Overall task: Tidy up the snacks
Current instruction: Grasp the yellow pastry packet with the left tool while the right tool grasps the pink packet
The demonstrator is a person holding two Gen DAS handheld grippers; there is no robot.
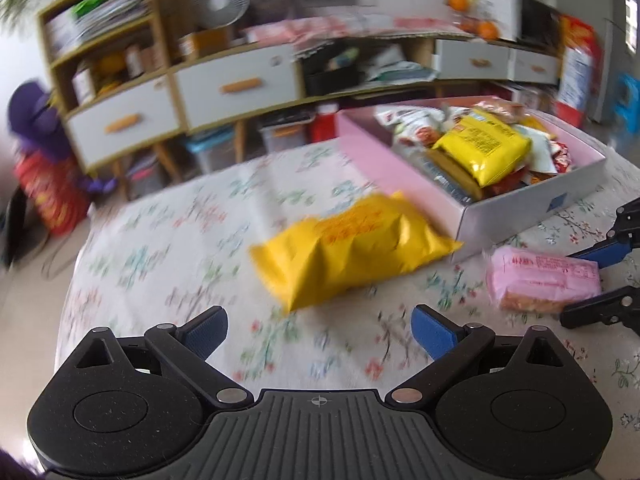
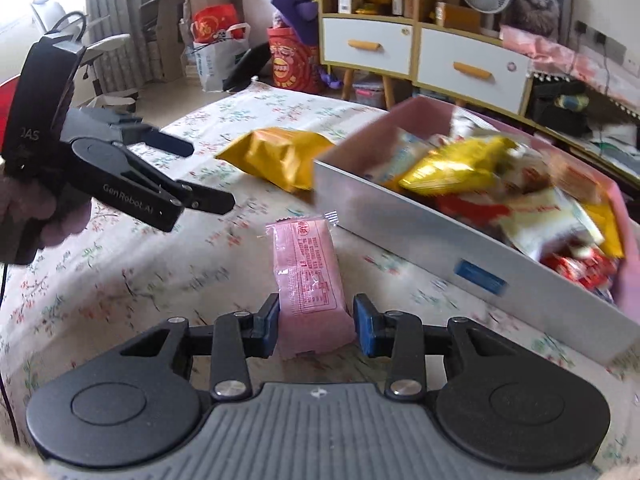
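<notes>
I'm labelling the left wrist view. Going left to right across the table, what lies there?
Large yellow crinkled snack bag → small pink wrapped snack bar → right gripper, its fingers either side of the bar. The pink open box of snacks overlaps behind them, so it is left out.

Two snack packets lie loose on the flowered tablecloth: one orange-yellow bag (image 1: pixel 352 248) and one pink wrapped bar (image 2: pixel 310 280). One pink box (image 1: pixel 516 216) holds many mixed snacks, too jumbled to count.

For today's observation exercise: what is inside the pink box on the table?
The pink box holds a heap of snack packets, a yellow packet on top, red and white wrappers around it. Whatever lies beneath the heap is covered.
</notes>
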